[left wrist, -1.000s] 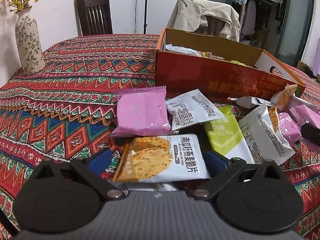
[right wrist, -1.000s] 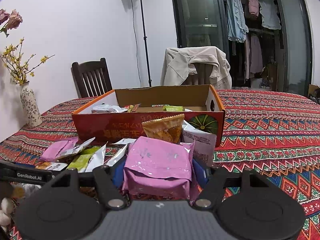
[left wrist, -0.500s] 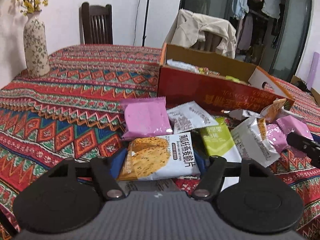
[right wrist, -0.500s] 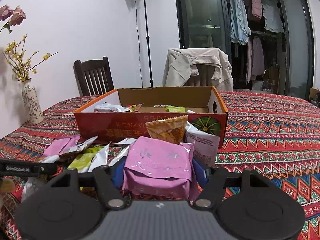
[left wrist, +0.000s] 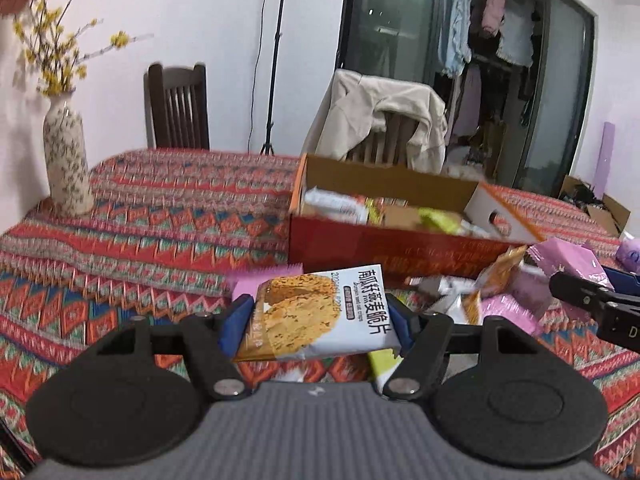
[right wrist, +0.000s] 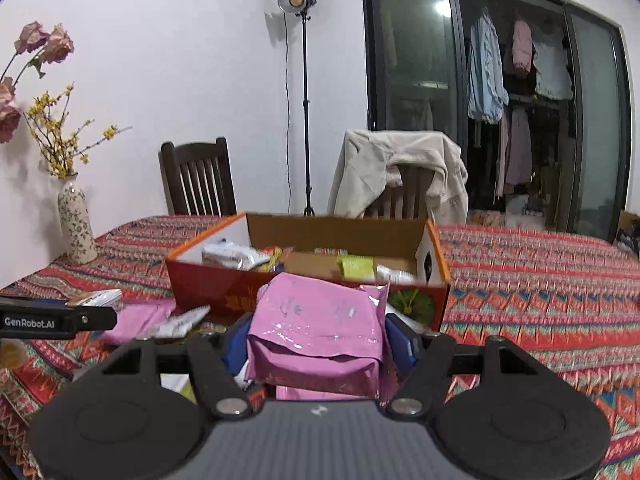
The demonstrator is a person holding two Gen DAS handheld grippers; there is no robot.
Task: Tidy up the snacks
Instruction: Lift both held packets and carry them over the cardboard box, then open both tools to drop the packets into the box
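Patterned red tablecloth (left wrist: 160, 216) is carrying everything. Sitting between the left gripper's (left wrist: 318, 320) blue fingers (left wrist: 234, 318), clamped at both edges, is an oat-crisp packet (left wrist: 320, 316). The right gripper (right wrist: 318, 340) is pinching a pink packet (right wrist: 316, 332) likewise. At twelve o'clock, an open red box (right wrist: 304, 292) is holding more snacks.

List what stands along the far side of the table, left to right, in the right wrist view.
Speckled ceramic vase of yellow flowers → dark wooden slatted chair → black light stand with round lamp → chair draped with a beige jacket.
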